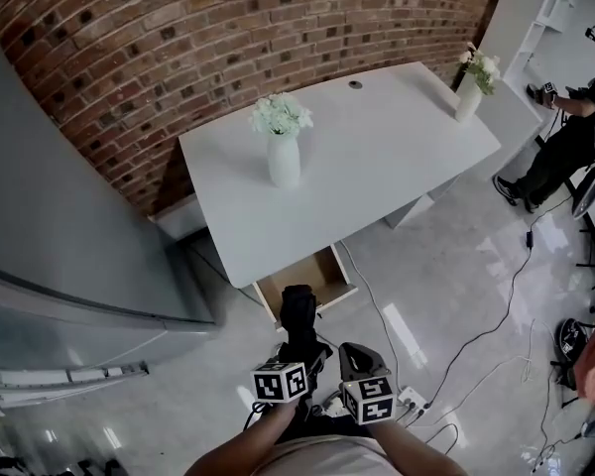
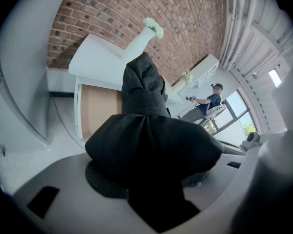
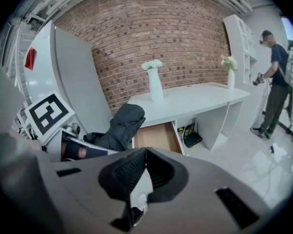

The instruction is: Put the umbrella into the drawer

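Closest to me, my left gripper (image 1: 294,353) is clenched on the black folded umbrella (image 2: 144,106), gripping it low on the bunched fabric so that the rest stands up and away from the jaws, toward the desk. My right gripper (image 3: 145,155) is just beside it, pads pressed together with nothing between them. I judge the umbrella light, with soft, loose cloth over a stiff core; the fabric could slide or bunch under the pads, so I'd want the grip to bite on the firm shaft through the cloth rather than on a fold alone, and the free end may droop or catch on an edge. I can read no brand or label on it; the only print in sight is the square black-and-white pattern on each marker cube (image 1: 281,382). Beyond the umbrella's tip, the drawer (image 1: 317,274) stands pulled open under the white desk (image 1: 377,157), its wooden bottom bare. Farther off are two vases of white flowers (image 1: 284,157) and the brick wall (image 1: 228,38).
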`<state>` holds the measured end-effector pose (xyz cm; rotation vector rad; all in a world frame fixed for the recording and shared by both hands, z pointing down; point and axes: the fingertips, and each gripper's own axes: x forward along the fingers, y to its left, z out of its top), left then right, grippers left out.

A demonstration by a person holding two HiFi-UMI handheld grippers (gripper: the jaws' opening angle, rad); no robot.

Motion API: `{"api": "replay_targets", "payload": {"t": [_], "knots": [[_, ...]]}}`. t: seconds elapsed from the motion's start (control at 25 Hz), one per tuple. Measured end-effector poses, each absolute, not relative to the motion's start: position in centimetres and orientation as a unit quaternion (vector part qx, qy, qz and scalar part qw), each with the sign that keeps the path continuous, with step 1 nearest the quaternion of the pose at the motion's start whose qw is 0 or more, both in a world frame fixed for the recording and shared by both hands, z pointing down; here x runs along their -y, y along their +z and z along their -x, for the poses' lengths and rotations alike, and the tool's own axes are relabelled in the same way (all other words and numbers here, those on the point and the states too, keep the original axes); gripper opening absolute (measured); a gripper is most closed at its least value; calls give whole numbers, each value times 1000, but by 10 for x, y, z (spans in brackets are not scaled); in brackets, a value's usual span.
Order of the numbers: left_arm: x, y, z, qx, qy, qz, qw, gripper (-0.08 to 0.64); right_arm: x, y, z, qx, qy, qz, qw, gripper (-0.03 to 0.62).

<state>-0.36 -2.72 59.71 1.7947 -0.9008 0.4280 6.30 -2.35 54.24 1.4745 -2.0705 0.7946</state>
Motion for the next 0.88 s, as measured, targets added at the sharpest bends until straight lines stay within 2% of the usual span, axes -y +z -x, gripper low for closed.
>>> {"api": "replay_targets", "payload": {"t": [0.24, 0.88], "knots": [[52, 633, 3, 358, 213, -742, 525, 241, 45, 563, -53, 743, 300, -541, 255, 17], [81, 679, -14, 337, 225, -719, 565, 241, 68, 589, -51, 722, 324, -551, 263, 17]]}}
